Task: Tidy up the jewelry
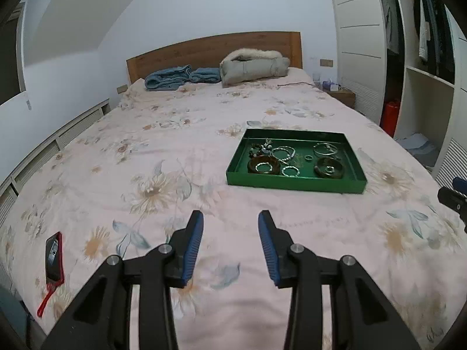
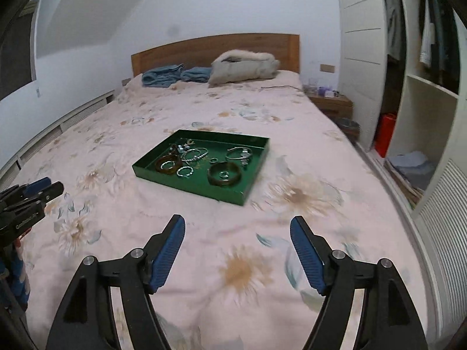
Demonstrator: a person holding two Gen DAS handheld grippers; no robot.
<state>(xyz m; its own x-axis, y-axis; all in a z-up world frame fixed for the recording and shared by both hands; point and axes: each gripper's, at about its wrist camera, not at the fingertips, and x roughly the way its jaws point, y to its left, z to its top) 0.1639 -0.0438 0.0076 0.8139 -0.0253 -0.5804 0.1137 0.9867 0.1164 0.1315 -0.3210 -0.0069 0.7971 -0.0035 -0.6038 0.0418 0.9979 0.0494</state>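
A green tray (image 1: pixel 294 184) lies on the floral bedspread and also shows in the right wrist view (image 2: pixel 189 181). In it lie two brown bangles (image 1: pixel 329 168) (image 2: pixel 224 173), several silver bracelets (image 1: pixel 283 153) (image 2: pixel 195 154), small rings and a dark beaded piece (image 1: pixel 256 149). My left gripper (image 1: pixel 231 218) is open and empty, above the bedspread in front of the tray and to its left. My right gripper (image 2: pixel 238 223) is open wide and empty, short of the tray's near edge. Each gripper shows at the edge of the other's view (image 1: pixel 454 195) (image 2: pixel 32 192).
A phone in a red case (image 1: pixel 54 258) lies at the bed's near left edge. Blue blankets (image 1: pixel 175 77) and a fur-hooded grey coat (image 1: pixel 254 65) lie by the wooden headboard. An open wardrobe (image 1: pixel 423 73) and a nightstand (image 2: pixel 331 102) stand to the right.
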